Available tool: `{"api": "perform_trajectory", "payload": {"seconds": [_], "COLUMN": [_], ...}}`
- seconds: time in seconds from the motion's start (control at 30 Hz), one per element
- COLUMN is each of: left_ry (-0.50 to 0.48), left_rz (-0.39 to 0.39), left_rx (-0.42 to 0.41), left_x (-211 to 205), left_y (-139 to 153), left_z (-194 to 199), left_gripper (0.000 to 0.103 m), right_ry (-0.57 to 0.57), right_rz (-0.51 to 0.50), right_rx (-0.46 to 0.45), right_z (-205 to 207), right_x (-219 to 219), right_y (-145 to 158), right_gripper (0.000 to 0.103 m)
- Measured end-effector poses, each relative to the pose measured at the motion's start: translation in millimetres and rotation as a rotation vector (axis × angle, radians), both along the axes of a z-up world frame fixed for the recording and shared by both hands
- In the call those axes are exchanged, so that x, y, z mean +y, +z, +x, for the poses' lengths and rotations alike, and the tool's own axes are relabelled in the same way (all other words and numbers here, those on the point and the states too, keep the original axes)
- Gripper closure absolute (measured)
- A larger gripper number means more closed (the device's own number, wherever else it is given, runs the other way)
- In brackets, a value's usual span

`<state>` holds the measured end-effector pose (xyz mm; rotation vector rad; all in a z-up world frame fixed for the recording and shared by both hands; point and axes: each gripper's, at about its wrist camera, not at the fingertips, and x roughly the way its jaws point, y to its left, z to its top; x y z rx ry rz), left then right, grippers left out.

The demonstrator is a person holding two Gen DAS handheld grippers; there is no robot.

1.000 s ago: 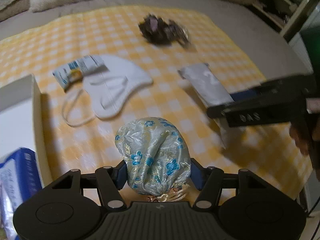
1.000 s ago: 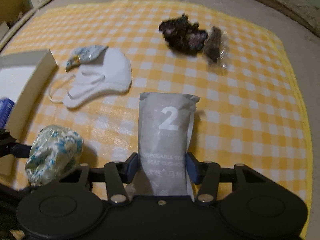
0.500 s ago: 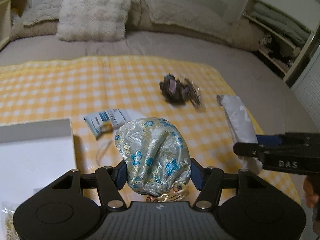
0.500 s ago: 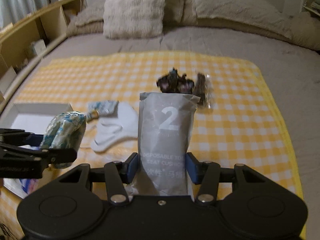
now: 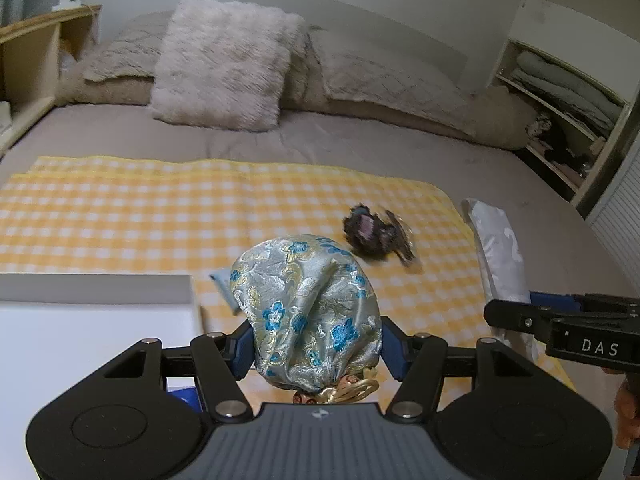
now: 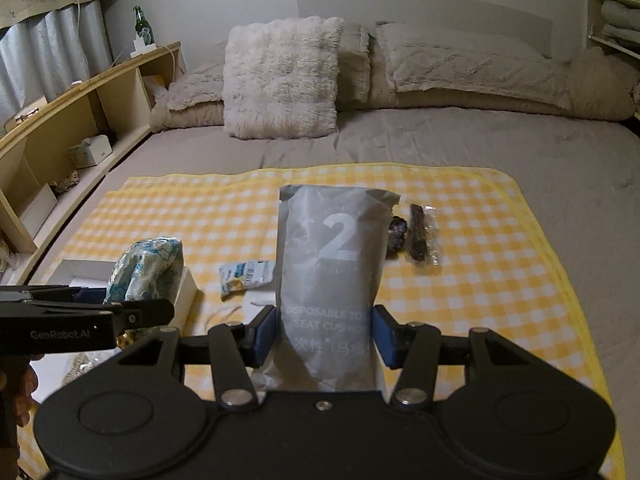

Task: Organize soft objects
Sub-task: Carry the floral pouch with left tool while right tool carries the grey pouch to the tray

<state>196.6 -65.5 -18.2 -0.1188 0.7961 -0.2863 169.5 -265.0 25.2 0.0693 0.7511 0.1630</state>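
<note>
Right wrist: bottle [image 6: 143,26] on shelf | left wrist: closet shelves [image 5: 560,96]

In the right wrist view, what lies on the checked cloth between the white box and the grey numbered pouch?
A small blue-and-white packet lies on the yellow checked cloth between the white box and the grey pouch, seen in the right wrist view.
</note>
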Motion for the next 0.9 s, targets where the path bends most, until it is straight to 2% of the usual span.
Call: {"api": "perform_trajectory", "payload": {"seconds": [0.47,0.9], "left_ry": [0.097,0.231], "left_rz": [0.052,0.057], "left_rx": [-0.047,-0.045], "left_x": [62.4,154.5], "left_y": [17.7,23.3], "left_z": [-14.0,-29.7], "left_gripper": [0.041,0.041], "right_ry": [0.044,0.125], "right_rz": [0.056,0.131], "right_rx": [0.005,0.036], "right_z": [9.7,29.3], "right_x": [42.6,112.0], "right_y": [2.1,-5.8], "right_gripper": [0.050,0.050]}}
